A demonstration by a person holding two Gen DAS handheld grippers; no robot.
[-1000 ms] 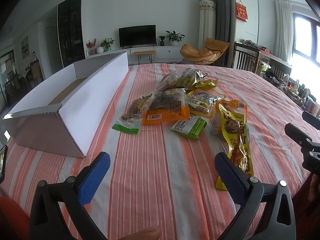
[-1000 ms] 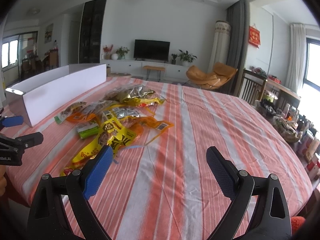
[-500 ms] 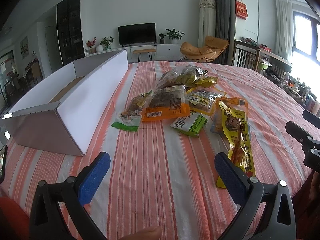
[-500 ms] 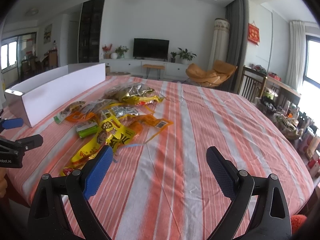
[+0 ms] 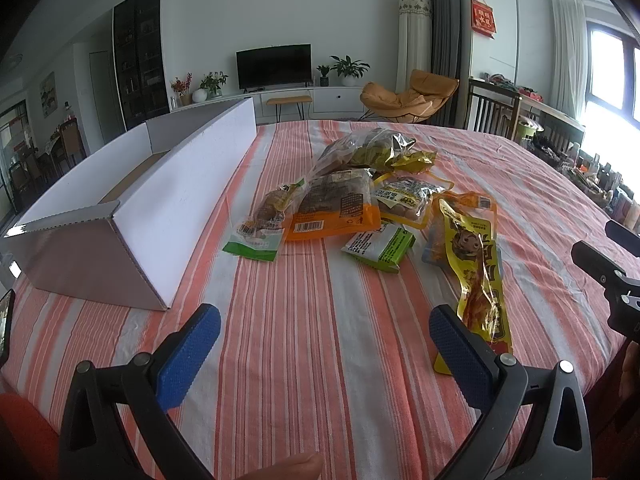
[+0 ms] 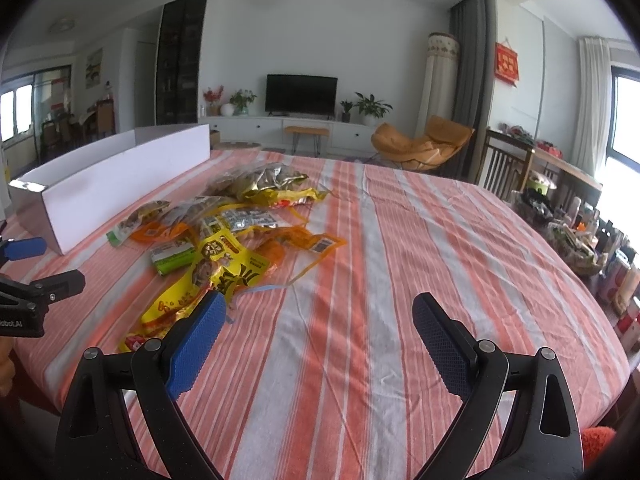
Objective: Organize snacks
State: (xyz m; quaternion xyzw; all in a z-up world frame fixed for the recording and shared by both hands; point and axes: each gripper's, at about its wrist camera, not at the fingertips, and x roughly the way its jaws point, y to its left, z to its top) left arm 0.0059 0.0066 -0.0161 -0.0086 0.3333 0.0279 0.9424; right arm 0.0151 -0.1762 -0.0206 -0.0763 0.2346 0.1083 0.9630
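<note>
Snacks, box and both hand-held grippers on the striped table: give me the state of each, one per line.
Left hand-held gripper: open, empty.
Right hand-held gripper: open, empty.
White box: open-topped, no snacks visible inside.
Long yellow packet: sealed, lying flat.
Green packet: sealed, on the cloth.
Orange-edged packet: flat, barcode up.
Clear bag: crinkled, at the pile's far end.
</note>
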